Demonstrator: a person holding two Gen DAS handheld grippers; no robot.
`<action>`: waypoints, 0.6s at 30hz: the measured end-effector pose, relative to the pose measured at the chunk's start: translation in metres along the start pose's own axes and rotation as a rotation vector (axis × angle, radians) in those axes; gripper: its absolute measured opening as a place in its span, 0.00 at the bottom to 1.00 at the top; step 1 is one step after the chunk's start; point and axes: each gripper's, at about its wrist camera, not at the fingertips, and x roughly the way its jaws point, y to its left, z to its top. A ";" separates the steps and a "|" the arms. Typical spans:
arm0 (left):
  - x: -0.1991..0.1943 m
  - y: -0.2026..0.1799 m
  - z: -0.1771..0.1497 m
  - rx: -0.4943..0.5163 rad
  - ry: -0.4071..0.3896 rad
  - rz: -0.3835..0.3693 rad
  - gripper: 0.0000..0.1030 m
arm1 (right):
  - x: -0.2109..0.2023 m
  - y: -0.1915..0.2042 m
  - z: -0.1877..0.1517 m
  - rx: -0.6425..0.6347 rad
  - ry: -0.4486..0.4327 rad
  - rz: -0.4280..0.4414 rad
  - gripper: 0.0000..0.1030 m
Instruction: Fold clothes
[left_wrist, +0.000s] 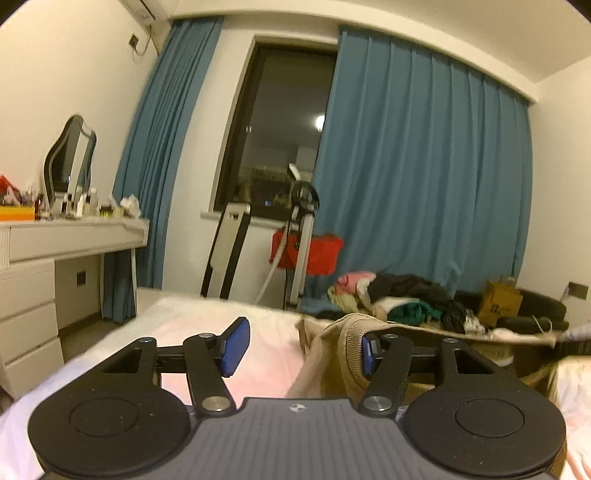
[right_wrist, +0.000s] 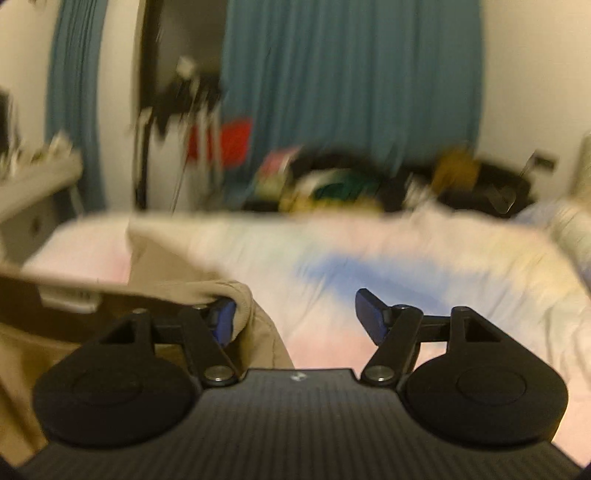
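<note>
A tan knit garment (left_wrist: 332, 354) with a ribbed hem lies on the pink and white bed (left_wrist: 207, 325). My left gripper (left_wrist: 301, 347) is open; the hem drapes over its right fingertip (left_wrist: 368, 354), nothing is clamped. In the blurred right wrist view the same tan garment (right_wrist: 177, 295) lies at the left, its collar draped over the left fingertip (right_wrist: 223, 321). My right gripper (right_wrist: 299, 319) is open above the bed sheet (right_wrist: 369, 266).
A pile of mixed clothes (left_wrist: 399, 299) sits at the bed's far side below blue curtains (left_wrist: 424, 166). A white dresser (left_wrist: 55, 258) with a mirror and bottles stands left. A red basket (left_wrist: 310, 254) and a white stand are by the window.
</note>
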 end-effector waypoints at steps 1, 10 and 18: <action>-0.001 -0.002 -0.003 0.007 0.014 0.000 0.60 | -0.003 -0.003 -0.002 0.018 -0.037 -0.007 0.69; 0.004 -0.016 -0.026 0.073 0.113 0.005 0.59 | -0.008 -0.033 -0.027 0.211 -0.067 0.058 0.69; 0.019 -0.010 -0.027 0.049 0.101 0.066 0.59 | 0.024 -0.028 -0.054 0.234 0.191 0.184 0.69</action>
